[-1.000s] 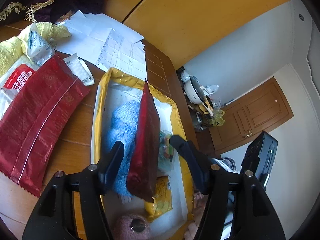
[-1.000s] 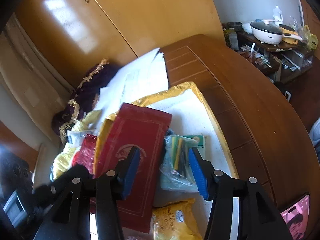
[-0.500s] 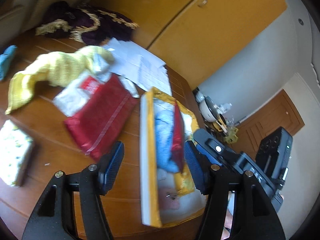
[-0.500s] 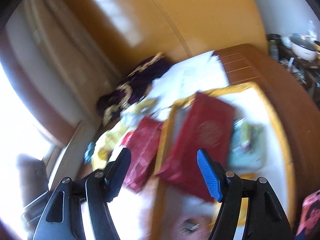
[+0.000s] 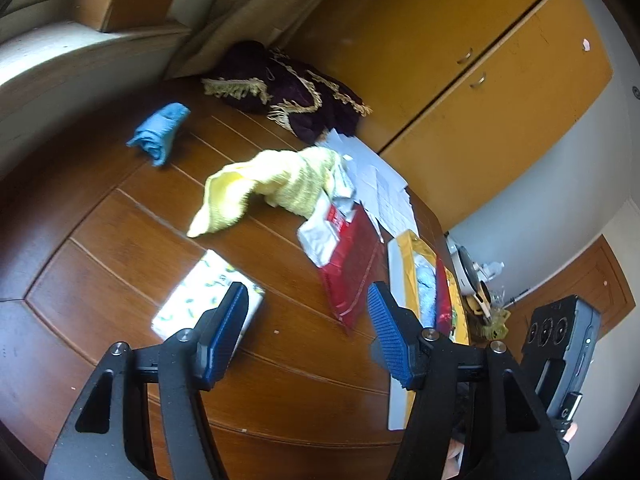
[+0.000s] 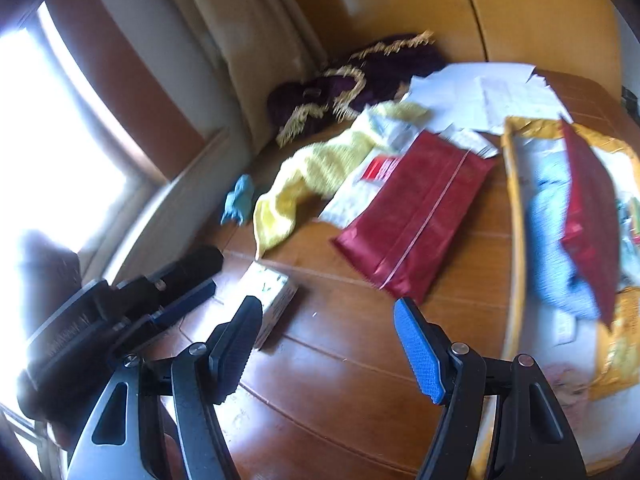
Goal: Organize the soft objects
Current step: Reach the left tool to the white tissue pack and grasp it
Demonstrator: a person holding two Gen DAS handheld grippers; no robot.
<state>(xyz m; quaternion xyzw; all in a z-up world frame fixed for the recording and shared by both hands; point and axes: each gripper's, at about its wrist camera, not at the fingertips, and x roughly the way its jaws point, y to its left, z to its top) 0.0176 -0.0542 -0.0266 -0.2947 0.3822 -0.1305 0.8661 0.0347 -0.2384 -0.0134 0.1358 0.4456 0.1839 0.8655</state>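
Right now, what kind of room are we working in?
Probably a lived-in home room: a wooden table, yellow built-in cupboards, and cookware on a shelf beyond it.

table (image 5: 304,364) reddish-brown wood, thin pale inlay lines; yellow cloth (image 5: 264,184) pale lemon, knit texture; small cloth (image 5: 158,134) sky blue; tissue pack (image 5: 206,300) white with green and yellow specks; flat pouch (image 6: 416,208) dark red, one pale stripe lengthwise; tray (image 6: 514,208) gold-yellow rim, white inside; towel in tray (image 6: 556,240) light blue; upright pouch (image 6: 590,208) same dark red; fringed cloth (image 5: 288,88) deep purple, gold tassel trim; papers (image 6: 480,96) white; cabinet (image 5: 480,80) mustard orange; gripper pads (image 5: 386,332) blue on black frames
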